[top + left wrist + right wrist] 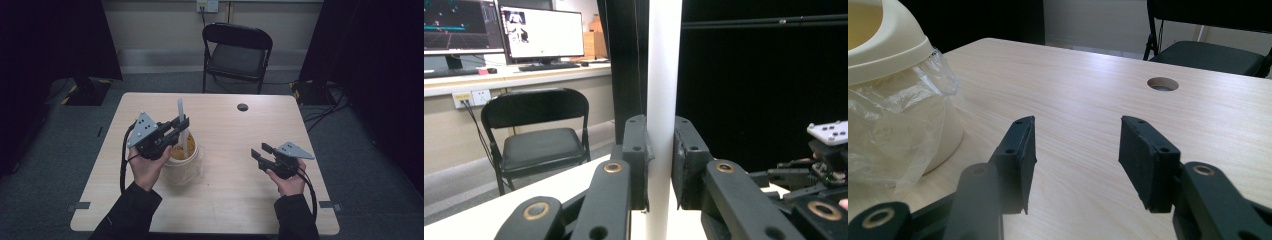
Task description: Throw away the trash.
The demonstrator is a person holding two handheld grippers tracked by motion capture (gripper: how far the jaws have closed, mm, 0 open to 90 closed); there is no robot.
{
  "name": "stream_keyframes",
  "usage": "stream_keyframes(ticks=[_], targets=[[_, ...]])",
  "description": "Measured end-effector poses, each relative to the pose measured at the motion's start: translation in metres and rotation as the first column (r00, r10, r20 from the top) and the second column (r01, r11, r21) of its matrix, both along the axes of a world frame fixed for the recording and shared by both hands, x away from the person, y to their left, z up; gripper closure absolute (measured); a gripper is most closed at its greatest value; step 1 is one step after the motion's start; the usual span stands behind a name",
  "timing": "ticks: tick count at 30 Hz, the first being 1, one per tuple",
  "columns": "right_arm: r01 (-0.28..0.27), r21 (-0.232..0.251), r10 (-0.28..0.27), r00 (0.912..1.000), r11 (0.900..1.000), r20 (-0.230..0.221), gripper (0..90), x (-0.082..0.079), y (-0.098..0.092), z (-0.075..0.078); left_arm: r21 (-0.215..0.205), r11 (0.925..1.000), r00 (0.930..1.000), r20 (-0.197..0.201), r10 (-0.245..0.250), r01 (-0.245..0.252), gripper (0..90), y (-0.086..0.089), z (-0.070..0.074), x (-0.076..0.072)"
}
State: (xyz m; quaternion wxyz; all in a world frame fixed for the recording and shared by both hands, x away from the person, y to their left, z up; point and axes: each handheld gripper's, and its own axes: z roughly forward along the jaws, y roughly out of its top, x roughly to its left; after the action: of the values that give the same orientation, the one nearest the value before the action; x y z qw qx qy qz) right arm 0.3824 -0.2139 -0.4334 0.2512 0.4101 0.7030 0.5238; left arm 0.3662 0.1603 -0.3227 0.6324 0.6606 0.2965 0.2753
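Observation:
A cream round container [183, 155] with a clear plastic bag [196, 170] around it stands left of the table's middle. My left gripper [183, 126] hovers over its rim, shut on an upright white stick [181, 120] whose lower end reaches into the container. In the left gripper view the white stick [663, 100] rises between the two black pads [636, 160]. My right gripper [259, 151] rests low at the table's right side, open and with nothing in it, pointing left toward the container [883, 55] and its plastic bag [903, 130].
The light wooden table [225, 200] has a round cable hole [242, 107] near its far edge. A black folding chair [236, 55] stands behind the table. Dark curtains flank both sides, and monitors [544, 32] sit on a desk in the background.

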Motion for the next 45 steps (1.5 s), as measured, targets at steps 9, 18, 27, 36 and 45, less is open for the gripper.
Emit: stream_keyframes(ticks=[9,18,27,36,45], targets=[[0.001,-0.001,-0.001,1.0000,1.000,-0.001,49.6,0.000,0.000,0.000,0.003,1.0000,1.0000,-0.006,0.000,0.000,75.6,0.003,-0.010,-0.002],[0.011,-0.004,-0.011,0.9999,1.000,-0.004,49.1,0.000,-0.002,0.000,-0.001,0.9990,0.9989,0.012,0.046,-0.046,62.8,0.034,-0.011,-0.026],[0.024,-0.012,-0.024,0.9997,1.000,-0.001,46.7,0.000,-0.004,-0.001,0.028,0.9879,0.9865,-0.055,0.154,-0.153,53.0,0.084,-0.043,-0.051],[0.047,-0.001,-0.047,0.9984,0.999,-0.032,42.5,0.003,-0.010,-0.009,0.153,0.9602,0.9426,-0.206,0.263,-0.234,42.3,0.115,-0.098,-0.050],[0.091,-0.057,-0.097,0.9898,0.994,-0.105,39.5,0.008,-0.020,-0.027,0.300,0.9114,0.8519,-0.359,0.382,-0.282,36.1,0.139,-0.151,-0.038]])
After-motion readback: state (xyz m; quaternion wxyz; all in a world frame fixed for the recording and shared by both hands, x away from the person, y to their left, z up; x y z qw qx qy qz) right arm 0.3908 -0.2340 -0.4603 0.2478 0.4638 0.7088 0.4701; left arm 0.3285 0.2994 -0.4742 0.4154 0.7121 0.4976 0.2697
